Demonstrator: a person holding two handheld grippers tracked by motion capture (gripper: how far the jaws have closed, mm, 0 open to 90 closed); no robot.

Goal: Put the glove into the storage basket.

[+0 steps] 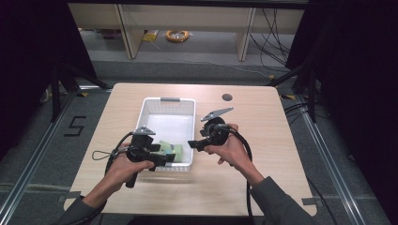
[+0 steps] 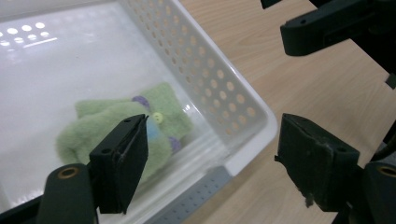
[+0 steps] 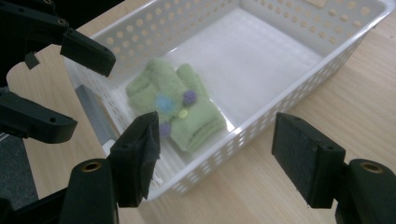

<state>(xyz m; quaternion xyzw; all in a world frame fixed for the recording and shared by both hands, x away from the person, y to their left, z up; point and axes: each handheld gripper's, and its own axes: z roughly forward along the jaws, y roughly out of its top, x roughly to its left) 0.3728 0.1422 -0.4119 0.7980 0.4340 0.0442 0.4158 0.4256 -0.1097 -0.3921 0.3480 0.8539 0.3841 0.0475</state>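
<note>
Looking down from the high view: white perforated basket (image 1: 167,106) at mid-table (image 1: 263,178), green knit glove (image 1: 170,150) lying flat in its near end. Left claw (image 1: 165,159) over the near rim just beside the glove, right claw (image 1: 193,144) at the basket's right wall. Jaw gap hard to judge from this height.

Left gripper view: left claw (image 2: 212,161) spread wide, nothing between the jaws, straddling the basket's corner rim (image 2: 261,122). Glove (image 2: 100,128) on the basket floor, against the perforated wall, small coloured dots on it. Other claw's black jaws at top right, over bare table.

Right gripper view: right claw (image 3: 219,156) likewise spread and empty, poised over the long side wall (image 3: 261,122). Glove (image 3: 175,100) inside, near the corner, apart from both jaws.

Status, as a judgement: glove in the basket, held by neither claw. Either deposit complete with retreat remaining, or pick-up not yet begun; not distinguishable from these pictures.
</note>
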